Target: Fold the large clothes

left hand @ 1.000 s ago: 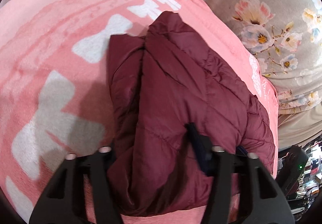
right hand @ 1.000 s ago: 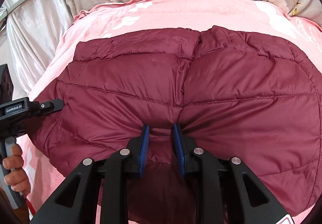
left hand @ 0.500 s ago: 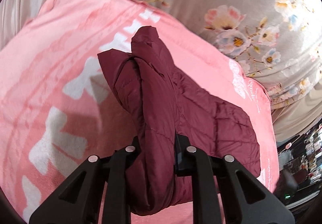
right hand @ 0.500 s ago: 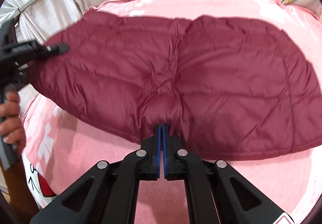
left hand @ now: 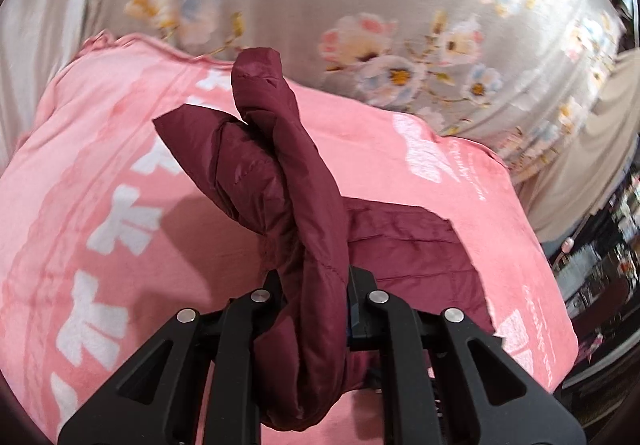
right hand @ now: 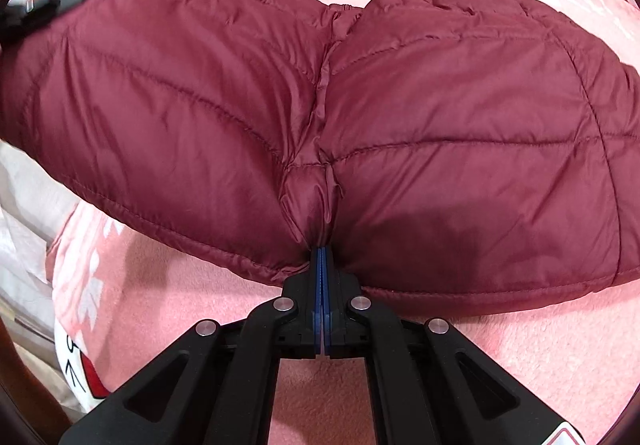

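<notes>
The maroon puffer jacket (right hand: 400, 105) is mid-fold, lifted partly off the pink blanket (right hand: 500, 365), its hem pinched at twelve o'clock in the tightly closed right fingers (right hand: 322, 261) and a thick roll clamped between the left fingers (left hand: 312, 305), and likely next needs carrying over.

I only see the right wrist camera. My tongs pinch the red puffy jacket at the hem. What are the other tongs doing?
Observer: The left tongs are shut on a thick rolled bunch of the maroon puffer jacket, lifted off the pink blanket.
Operator: Is any jacket lying flat over there?
Observer: Yes, a quilted part lies on the blanket just beyond the left tongs, to the right of the lifted bunch.
Operator: What's past the blanket?
Observer: A grey flowered bedsheet, and at the far right edge of the left view, dark cluttered shelves.
</notes>
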A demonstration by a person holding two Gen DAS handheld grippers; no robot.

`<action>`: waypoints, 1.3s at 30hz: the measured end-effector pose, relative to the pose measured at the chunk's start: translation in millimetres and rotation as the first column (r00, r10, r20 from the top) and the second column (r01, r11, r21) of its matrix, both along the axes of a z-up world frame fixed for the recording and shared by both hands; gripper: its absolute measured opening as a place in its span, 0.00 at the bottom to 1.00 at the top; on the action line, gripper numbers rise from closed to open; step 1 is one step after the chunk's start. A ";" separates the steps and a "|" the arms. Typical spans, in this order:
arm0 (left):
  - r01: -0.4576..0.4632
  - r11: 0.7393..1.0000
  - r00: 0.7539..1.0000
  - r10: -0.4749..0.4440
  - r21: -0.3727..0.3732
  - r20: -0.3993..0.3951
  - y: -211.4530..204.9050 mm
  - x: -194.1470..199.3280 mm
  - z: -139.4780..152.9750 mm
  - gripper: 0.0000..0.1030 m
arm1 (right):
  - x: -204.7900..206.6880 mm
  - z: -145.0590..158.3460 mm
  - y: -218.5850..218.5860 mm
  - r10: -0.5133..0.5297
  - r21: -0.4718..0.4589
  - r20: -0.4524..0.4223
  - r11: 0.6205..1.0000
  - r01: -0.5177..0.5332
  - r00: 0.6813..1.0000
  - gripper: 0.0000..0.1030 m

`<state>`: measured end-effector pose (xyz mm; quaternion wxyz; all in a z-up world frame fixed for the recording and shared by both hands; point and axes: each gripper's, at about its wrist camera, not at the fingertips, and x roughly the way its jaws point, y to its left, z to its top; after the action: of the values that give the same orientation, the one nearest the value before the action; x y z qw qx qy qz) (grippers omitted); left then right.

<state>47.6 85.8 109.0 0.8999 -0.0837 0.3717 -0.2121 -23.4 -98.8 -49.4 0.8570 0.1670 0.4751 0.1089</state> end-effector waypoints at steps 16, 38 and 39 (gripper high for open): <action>0.209 0.977 0.977 -0.207 0.036 -0.045 -147.1 14.5 -11.5 0.12 | -16.5 -11.3 -30.1 -0.025 0.169 0.015 0.985 0.022 1.000 0.00; 0.262 0.951 0.958 -0.235 0.164 -0.164 -226.8 34.8 -74.2 0.12 | -84.0 11.1 -133.4 -0.209 0.216 0.019 0.956 0.201 0.978 0.00; 0.264 0.949 0.957 -0.235 0.171 -0.169 -229.7 34.8 -78.0 0.12 | -85.7 12.4 -138.6 -0.221 0.212 0.023 0.954 0.211 0.975 0.00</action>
<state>82.4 -143.8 31.1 0.8398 0.0359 0.4632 -0.2809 -109.2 -237.5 -37.0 0.8523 0.3043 0.4200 0.0675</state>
